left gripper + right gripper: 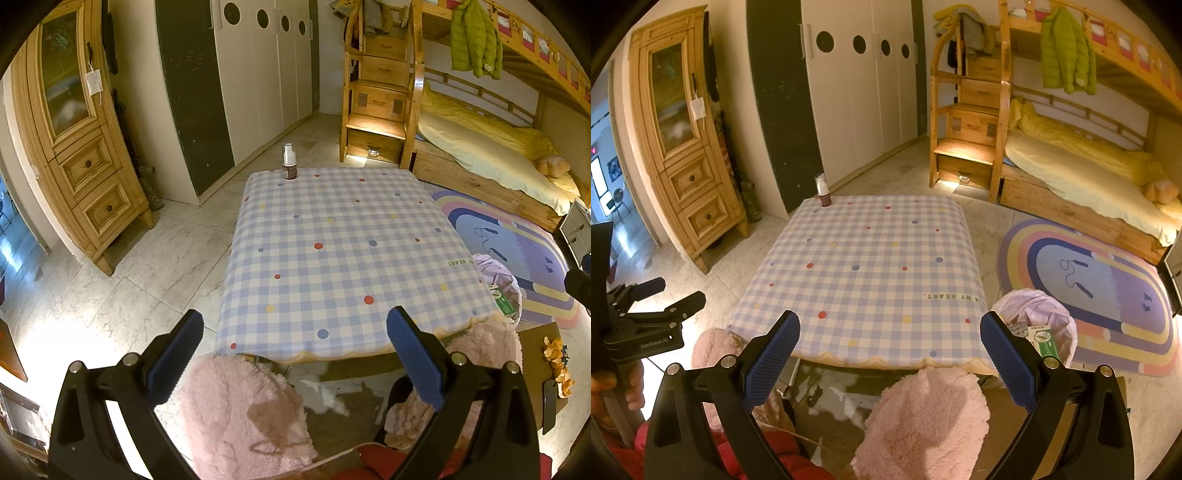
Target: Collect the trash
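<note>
Since nothing is held between either pair of blue pads, both claws are seen spread wide and empty; the left gripper (pixel 295 354) and the right gripper (pixel 890 354) are kept raised over the near edge of the table (pixel 871 258), a stance judged to suit a survey of the room rather than a grasp. A gingham cloth, smooth and dotted with coloured spots, is draped over the table, and its scalloped hem is hung over the near side. Only one object is stood on it: a small bottle (pixel 289 162), upright at the far left corner, dark in its lower part and capped by a pale cylindrical top; whether it counts as trash cannot be told. The trash bin (pixel 1038 325) is set on the floor just beside the table's near right corner, presumably so that drops are short; it is lined with a thin, crinkled, translucent bag, and a green and white carton (pixel 1043 341) is already lodged inside. Fluffy pink cushions (pixel 923 417) are placed below the near edge; orange peel-like scraps (pixel 556 360) are seen in the left view on a brown surface at the right, near the bin, and are judged a likely target.
</note>
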The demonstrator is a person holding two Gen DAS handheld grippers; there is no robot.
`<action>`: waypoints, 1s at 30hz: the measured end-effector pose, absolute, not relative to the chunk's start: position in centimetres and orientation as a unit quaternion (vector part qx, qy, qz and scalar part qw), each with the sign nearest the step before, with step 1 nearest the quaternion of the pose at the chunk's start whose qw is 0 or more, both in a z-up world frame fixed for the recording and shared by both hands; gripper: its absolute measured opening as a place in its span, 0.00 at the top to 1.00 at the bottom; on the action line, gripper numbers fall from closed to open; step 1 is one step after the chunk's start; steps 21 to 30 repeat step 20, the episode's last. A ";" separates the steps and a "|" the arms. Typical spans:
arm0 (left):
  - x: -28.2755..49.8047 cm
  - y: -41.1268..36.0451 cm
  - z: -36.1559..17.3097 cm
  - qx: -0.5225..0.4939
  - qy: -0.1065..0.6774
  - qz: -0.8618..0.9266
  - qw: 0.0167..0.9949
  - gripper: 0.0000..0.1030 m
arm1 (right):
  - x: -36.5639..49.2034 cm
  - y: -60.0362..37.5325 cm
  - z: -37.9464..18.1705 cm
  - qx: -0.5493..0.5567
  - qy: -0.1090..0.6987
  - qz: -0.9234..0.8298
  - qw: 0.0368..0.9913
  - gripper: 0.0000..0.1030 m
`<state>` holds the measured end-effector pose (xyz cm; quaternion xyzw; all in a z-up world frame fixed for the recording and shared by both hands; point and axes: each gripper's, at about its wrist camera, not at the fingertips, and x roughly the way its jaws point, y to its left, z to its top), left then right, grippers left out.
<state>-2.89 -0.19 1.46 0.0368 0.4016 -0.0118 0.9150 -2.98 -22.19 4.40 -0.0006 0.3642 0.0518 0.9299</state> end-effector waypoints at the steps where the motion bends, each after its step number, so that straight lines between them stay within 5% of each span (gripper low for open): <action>1: -2.9 -0.2 1.5 0.037 0.402 -0.012 0.915 0.07 | -3.0 -22.2 4.4 -0.001 0.364 0.052 0.930 0.06; 30: -1.7 -0.6 0.9 0.046 0.401 -0.021 0.915 0.07 | -2.1 -26.4 2.8 0.001 0.321 -0.014 0.947 0.06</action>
